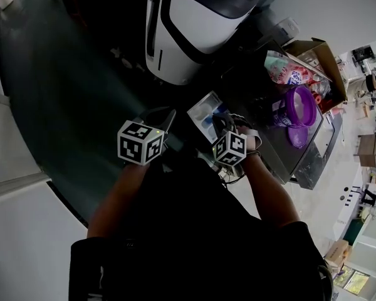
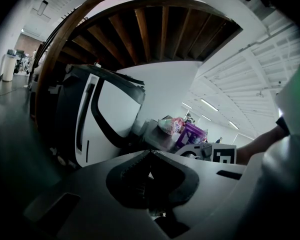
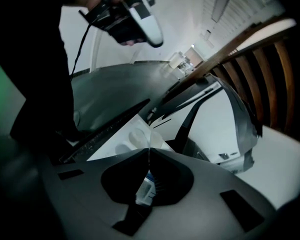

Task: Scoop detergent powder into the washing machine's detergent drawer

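The open white plastic detergent drawer (image 3: 132, 138) lies directly in front of the right tongs (image 3: 149, 150) and a little under them. It sticks out from below the dark grey top surface (image 1: 288, 152). Its long axis seems to run from that surface toward the left. The right tongs are clearly nearer to it than the left tongs (image 2: 150, 153), which hang farther left, apart from it.

The drawer shows pale rounded compartments with some blue, and I see no powder in it. Both tongs are pressed together at the tips. A white and blue piece shows in the hollow behind the right tips, but I cannot tell if it is held. The round purple plastic tub (image 1: 299, 105) stands on the grey surface, to the right of the drawer.
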A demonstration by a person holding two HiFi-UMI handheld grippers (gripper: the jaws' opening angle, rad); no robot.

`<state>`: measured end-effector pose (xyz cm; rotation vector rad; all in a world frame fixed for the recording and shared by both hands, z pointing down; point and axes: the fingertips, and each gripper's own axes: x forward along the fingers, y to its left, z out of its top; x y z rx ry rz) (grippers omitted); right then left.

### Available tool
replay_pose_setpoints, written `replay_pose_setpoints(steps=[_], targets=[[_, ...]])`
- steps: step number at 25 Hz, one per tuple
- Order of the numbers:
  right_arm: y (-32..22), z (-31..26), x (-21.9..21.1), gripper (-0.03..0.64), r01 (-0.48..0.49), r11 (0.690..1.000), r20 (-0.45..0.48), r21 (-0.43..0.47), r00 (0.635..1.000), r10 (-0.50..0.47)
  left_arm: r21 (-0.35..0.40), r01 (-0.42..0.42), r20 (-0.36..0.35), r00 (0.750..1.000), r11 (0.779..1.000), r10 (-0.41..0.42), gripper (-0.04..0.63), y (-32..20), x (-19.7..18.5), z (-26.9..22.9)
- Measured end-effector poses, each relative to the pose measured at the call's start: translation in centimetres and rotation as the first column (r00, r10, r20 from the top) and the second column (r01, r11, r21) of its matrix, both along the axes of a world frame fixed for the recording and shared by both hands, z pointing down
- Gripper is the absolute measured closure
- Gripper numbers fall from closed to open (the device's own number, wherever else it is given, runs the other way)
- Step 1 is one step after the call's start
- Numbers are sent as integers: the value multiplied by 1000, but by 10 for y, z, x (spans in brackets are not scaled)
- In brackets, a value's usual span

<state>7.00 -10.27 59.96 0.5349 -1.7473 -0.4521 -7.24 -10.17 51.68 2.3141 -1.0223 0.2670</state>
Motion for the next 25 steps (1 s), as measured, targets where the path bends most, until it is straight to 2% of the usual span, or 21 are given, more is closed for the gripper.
replay_pose_setpoints(steps=[2, 3, 4, 5, 7, 8, 9, 11, 13, 16, 18, 22, 25], targets=[[-6, -5, 3, 598, -109, 991, 126, -76, 985, 118, -1, -4, -2, 1000, 1000, 4, 588, -1, 1, 0], [-9, -9, 5, 598, -172, 976, 202, -134, 960, 196, -2, -6, -5, 1000, 1000, 6, 588, -2, 1, 0], [-13, -14, 8, 598, -229, 952, 279, -205, 918, 281, -4, -8, -8, 1000, 1000, 8, 588, -3, 2, -1], [-16, -18, 11, 598, -278, 916, 357, -290, 856, 373, -5, -10, -12, 1000, 1000, 10, 588, -4, 2, -1], [-21, -29, 17, 598, -336, 818, 489, -467, 673, 555, -5, -15, -17, 1000, 1000, 14, 588, -5, 3, -2], [-24, -36, 21, 598, -346, 773, 527, -532, 579, 622, -4, -18, -19, 1000, 1000, 18, 588, -6, 3, -2], [-26, -41, 26, 598, -351, 738, 549, -576, 502, 668, -4, -23, -22, 1000, 1000, 23, 588, -7, 4, -3], [-27, -53, 33, 598, -341, 691, 581, -637, 377, 722, -10, -32, -32, 999, 999, 32, 588, -8, 5, -4], [-25, -65, 34, 598, -297, 659, 607, -691, 257, 752, -21, -42, -48, 998, 999, 41, 588, -9, 6, -5], [-20, -83, 35, 598, -220, 631, 626, -744, 99, 773, -30, -70, -64, 996, 997, 68, 588, -7, 12, -8], [-17, -94, 35, 598, -172, 628, 635, -759, 19, 773, -28, -92, -70, 994, 995, 90, 588, -7, 16, -12], [-11, -112, 41, 598, -108, 639, 648, -761, -99, 755, -12, -113, -62, 992, 994, 112, 588, -11, 23, -20], [-6, -131, 52, 598, -60, 661, 659, -748, -181, 730, -11, -131, -45, 990, 991, 131, 588, -11, 34, -25]])
